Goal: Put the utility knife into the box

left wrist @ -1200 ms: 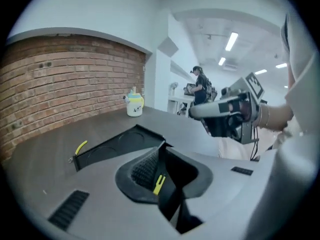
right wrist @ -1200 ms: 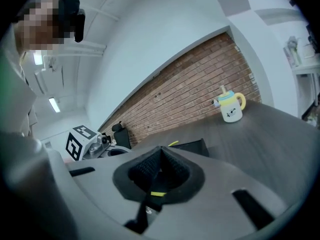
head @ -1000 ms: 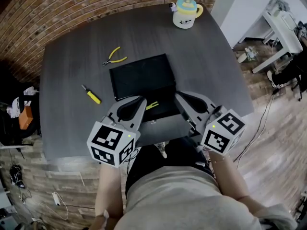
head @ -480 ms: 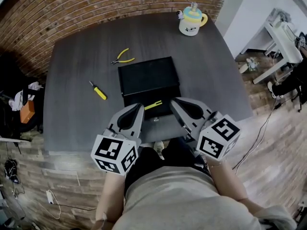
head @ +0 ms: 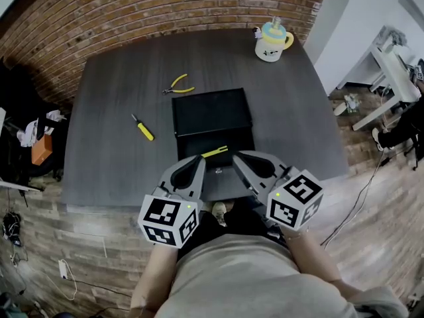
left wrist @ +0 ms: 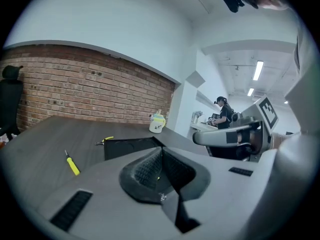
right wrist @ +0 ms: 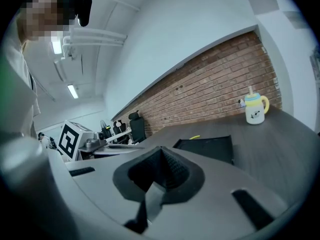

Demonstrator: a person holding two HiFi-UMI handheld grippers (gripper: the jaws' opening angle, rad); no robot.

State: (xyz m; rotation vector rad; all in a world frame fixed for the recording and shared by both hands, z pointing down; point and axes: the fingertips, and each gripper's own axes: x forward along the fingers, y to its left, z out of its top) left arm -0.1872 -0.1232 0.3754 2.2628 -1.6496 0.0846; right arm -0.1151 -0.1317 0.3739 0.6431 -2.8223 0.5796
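Head view: we see the left gripper and right gripper low at the table's near edge, both claws pinched closed on nothing.
Yellow knife lies at the black box's near end, between the claw tips; we see a screwdriver well apart.

Your head view is bright and evenly lit from overhead. The dark desk carries a soft sheen with no hard glare, and shadows beside things on it are faint. The black box reads as a flat dark patch with little detail. The desk's edges bow with the wide lens. Both gripper views sit inside a black round vignette. The left gripper and right gripper look soft and unfocused up close, while the ceiling strip lights blow out to white.
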